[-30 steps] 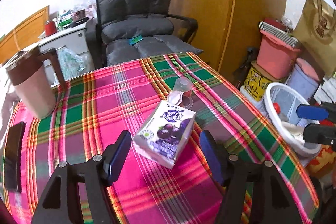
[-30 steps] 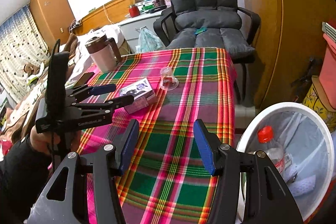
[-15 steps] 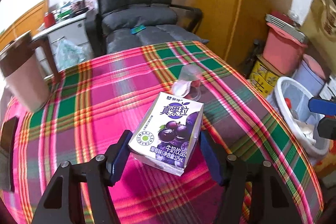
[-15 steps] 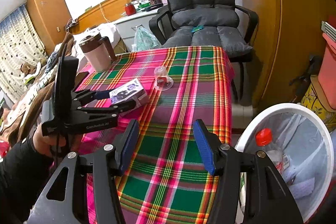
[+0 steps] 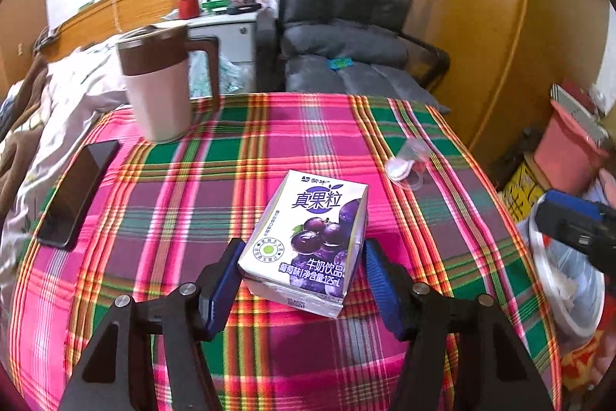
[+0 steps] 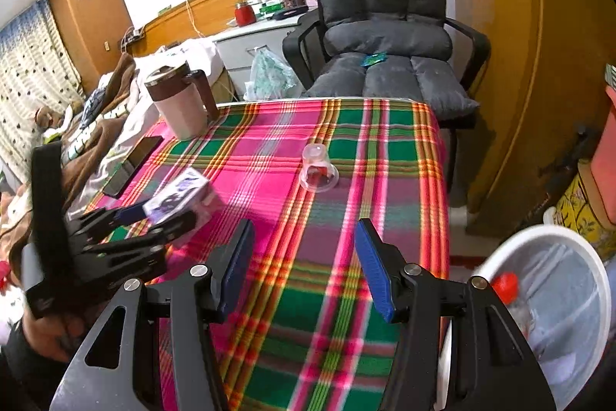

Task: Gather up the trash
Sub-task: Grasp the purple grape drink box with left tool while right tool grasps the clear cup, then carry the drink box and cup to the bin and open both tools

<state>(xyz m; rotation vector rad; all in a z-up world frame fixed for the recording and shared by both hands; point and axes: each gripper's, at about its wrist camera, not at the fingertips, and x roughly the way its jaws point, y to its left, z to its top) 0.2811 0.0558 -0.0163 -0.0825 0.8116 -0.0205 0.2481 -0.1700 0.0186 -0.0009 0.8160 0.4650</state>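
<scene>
A purple-and-white grape drink carton (image 5: 308,241) lies on the plaid tablecloth (image 5: 192,180). My left gripper (image 5: 302,282) is open with its blue pads on either side of the carton's near end; the left pad looks to touch it, the right stands slightly apart. The carton (image 6: 179,195) and left gripper (image 6: 154,218) also show in the right wrist view. A clear plastic cup (image 6: 317,166) stands upside down mid-table, also in the left wrist view (image 5: 410,164). My right gripper (image 6: 304,268) is open and empty above the table's near right part. A white trash bin (image 6: 558,295) with a red-capped bottle stands to the right.
A pink-and-brown lidded mug (image 5: 158,87) and a black phone (image 5: 79,193) sit on the table's left side. A grey padded chair (image 6: 385,37) stands behind the table. A pink bucket (image 5: 569,149) and a wooden wardrobe (image 5: 481,26) stand at the right.
My left gripper has moved forward so its pads now straddle the carton, and its view has swung left. The right gripper has shifted slightly and stays open.
</scene>
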